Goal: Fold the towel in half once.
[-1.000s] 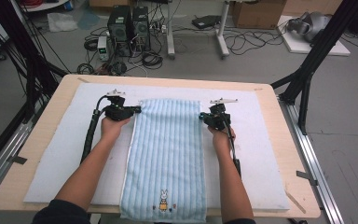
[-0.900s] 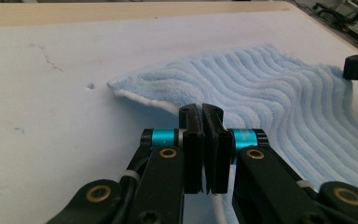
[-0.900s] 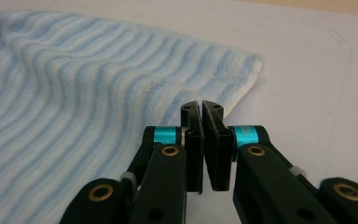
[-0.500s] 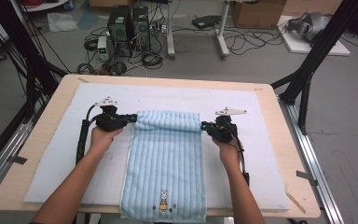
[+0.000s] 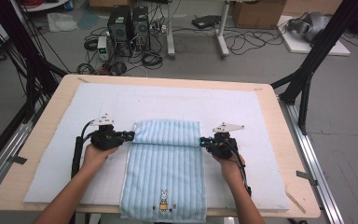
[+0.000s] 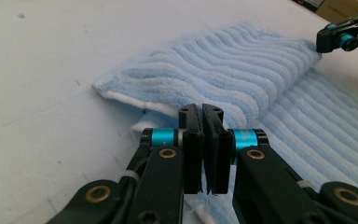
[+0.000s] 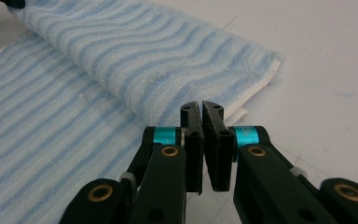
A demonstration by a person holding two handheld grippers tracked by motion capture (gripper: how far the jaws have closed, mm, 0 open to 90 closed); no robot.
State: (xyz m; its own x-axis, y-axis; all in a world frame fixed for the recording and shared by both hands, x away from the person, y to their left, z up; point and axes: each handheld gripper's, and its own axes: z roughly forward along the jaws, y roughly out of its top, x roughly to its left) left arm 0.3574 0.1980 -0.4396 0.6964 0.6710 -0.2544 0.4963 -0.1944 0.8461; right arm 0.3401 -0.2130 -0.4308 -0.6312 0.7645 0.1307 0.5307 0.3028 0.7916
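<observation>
- The light-blue striped towel lies lengthwise on the white mat over the tabletop. Its far end is turned back as a flap, and that flap spans the gap between the two sets of fingers.
- The left gripper has its fingers pressed together at the flap's left corner. The right gripper has its fingers pressed together at the right corner. Each appears to pinch a thin bit of the edge, though the cloth between the pads is hidden.
- The step in hand looks like folding the towel by drawing the flap towards the person.
- Both pairs of fingers should travel at the same pace, so the edge strung between them stays square to the stripes.
- The corners should ride just above the layer beneath the fingers. Too low and the flap would likely drag and wrinkle it.
- A light outward pull at each corner should stop the flap sagging in the middle.
- A good landing spot is the near hem, past the rabbit picture, which lies behind the fingers on the person's side. Both corners should be set down together before the fingers let go.
</observation>
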